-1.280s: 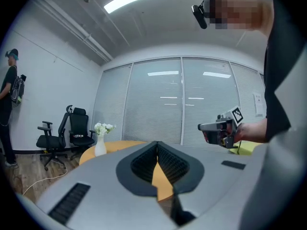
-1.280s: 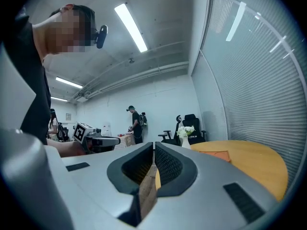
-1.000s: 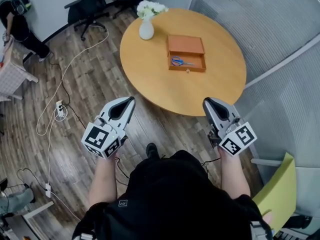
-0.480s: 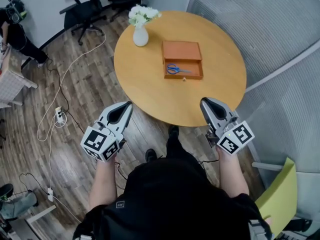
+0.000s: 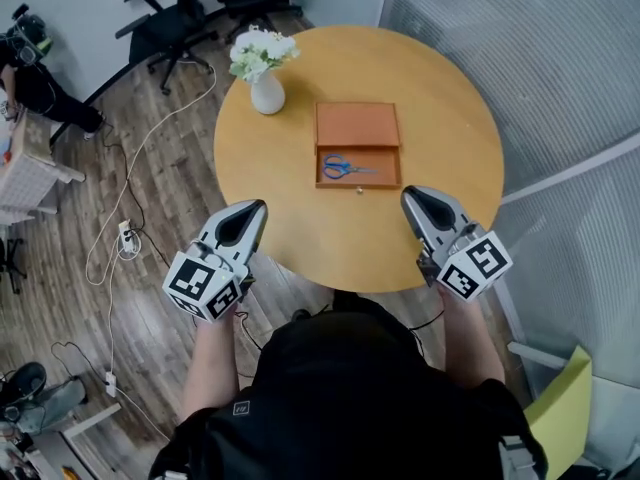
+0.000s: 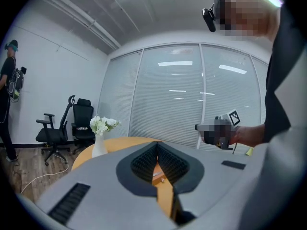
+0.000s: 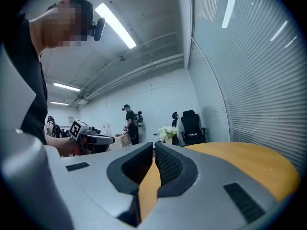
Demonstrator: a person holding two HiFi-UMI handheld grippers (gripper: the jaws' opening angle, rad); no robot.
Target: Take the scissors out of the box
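Head view, floor (image 5: 150, 168): wood planks, with a white cable (image 5: 110, 238) running across them at 9 o'clock from the table.
Table (image 5: 300, 218): round, with a tan top; it stands just ahead of the person.
Office chairs (image 5: 165, 18): black, on the floor at 11 o'clock beyond the table.
Left gripper (image 5: 258, 206): its tip is over the table's rim at 7 o'clock. In the left gripper view the left gripper (image 6: 156, 145) has its jaws pressed together at the tips, with nothing between them.
Right gripper (image 5: 408, 196): its tip is over the tabletop at 5 o'clock. In the right gripper view the right gripper (image 7: 154, 145) is likewise clenched and empty.
Box (image 5: 357, 125): orange-brown wood, near the table's middle, lying open with its lid laid flat on the 12 o'clock side. It is well apart from both grippers.
Vase (image 5: 266, 93): white, upright, holding white flowers (image 5: 258, 50). It stands near the rim at 10 o'clock, well apart from the box.
Scissors (image 5: 345, 168): blue-handled, lying flat inside the box's open tray. The handles point to 9 o'clock and the blades to 3 o'clock.
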